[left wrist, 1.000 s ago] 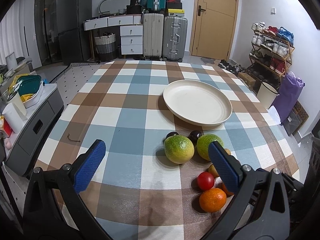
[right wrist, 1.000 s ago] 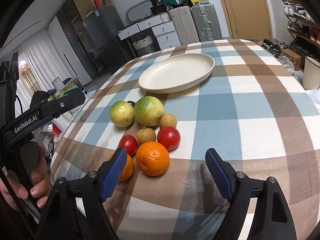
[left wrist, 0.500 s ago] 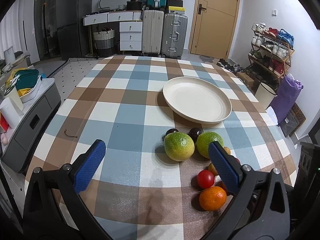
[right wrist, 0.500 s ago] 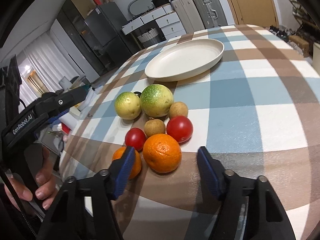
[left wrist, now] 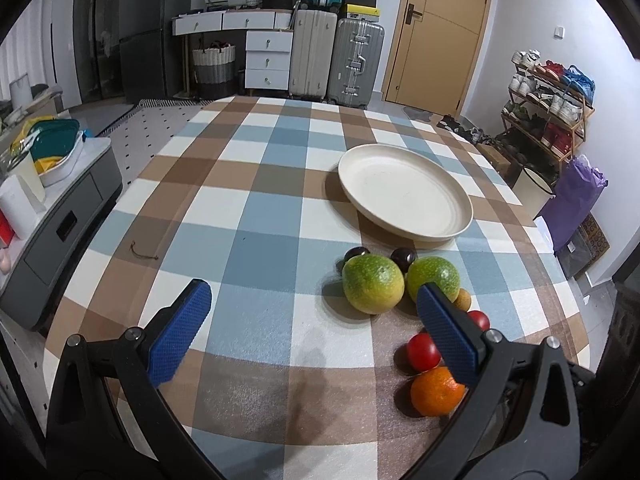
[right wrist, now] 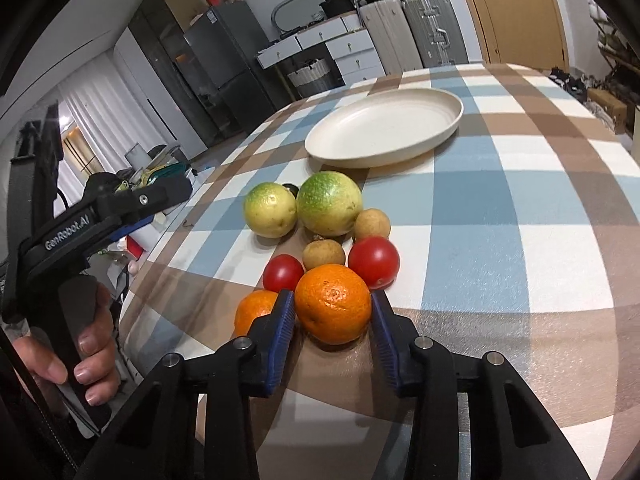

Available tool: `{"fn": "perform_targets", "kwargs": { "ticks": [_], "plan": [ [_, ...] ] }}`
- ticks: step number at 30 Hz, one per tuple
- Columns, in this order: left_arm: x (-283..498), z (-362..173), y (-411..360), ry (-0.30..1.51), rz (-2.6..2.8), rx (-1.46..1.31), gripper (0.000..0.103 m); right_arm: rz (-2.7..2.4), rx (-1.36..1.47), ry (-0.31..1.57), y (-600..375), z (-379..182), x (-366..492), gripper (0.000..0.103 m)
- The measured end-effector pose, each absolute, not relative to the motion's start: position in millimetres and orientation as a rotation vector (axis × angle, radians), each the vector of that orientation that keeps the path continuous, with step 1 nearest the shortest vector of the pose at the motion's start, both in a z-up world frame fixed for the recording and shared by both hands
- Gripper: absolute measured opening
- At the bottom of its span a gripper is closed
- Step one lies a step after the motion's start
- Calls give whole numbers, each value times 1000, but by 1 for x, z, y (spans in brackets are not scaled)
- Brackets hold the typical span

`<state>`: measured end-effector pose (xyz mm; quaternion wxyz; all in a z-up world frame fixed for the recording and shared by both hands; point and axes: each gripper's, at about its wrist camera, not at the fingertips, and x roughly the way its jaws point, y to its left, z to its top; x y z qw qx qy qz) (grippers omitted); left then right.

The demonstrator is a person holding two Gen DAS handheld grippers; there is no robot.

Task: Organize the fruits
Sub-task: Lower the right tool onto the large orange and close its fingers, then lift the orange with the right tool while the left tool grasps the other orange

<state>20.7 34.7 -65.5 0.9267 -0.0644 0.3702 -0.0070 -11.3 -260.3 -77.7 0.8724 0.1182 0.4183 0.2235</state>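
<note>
A cluster of fruit lies on the checked tablecloth near an empty cream plate (right wrist: 384,132), which also shows in the left wrist view (left wrist: 404,196). My right gripper (right wrist: 333,316) has its blue pads on both sides of a big orange (right wrist: 333,303), closed against it on the table. A second orange (right wrist: 256,312) sits just left of the left pad. Two red tomatoes (right wrist: 374,262), two brown longans (right wrist: 323,254), two green-yellow citrus fruits (right wrist: 330,203) and dark plums (left wrist: 403,258) lie beyond. My left gripper (left wrist: 316,332) is open and empty, above the cloth left of the fruit.
The table's left edge drops to a grey cabinet (left wrist: 60,216) with containers. Suitcases (left wrist: 356,64), drawers and a door stand behind the table. A shoe rack (left wrist: 548,108) and purple bag (left wrist: 572,196) stand at the right. The hand-held left gripper (right wrist: 80,232) shows in the right wrist view.
My right gripper moved forward and down to the big orange and its jaws closed in around it. The left gripper drifted slightly, still open.
</note>
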Motion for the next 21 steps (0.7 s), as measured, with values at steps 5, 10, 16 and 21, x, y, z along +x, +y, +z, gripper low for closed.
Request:
{"fn": "perform_targets", "kwargs": {
  "ticks": [5,10,16,21],
  "plan": [
    [17,-74,39,790,-32,-150,102,457,257,846,-268,-71,-13,39],
    [14,-85,40,824,-54,-154,102,452,271,825,-274,-67,-14,39],
    [10,-95,36,851,-82,-151,102,461,268,802,-275,-62,-19,39],
    [5,-100,27,874,-120,-140,102,458,264,780,-278,-55,-21,39]
  ]
}}
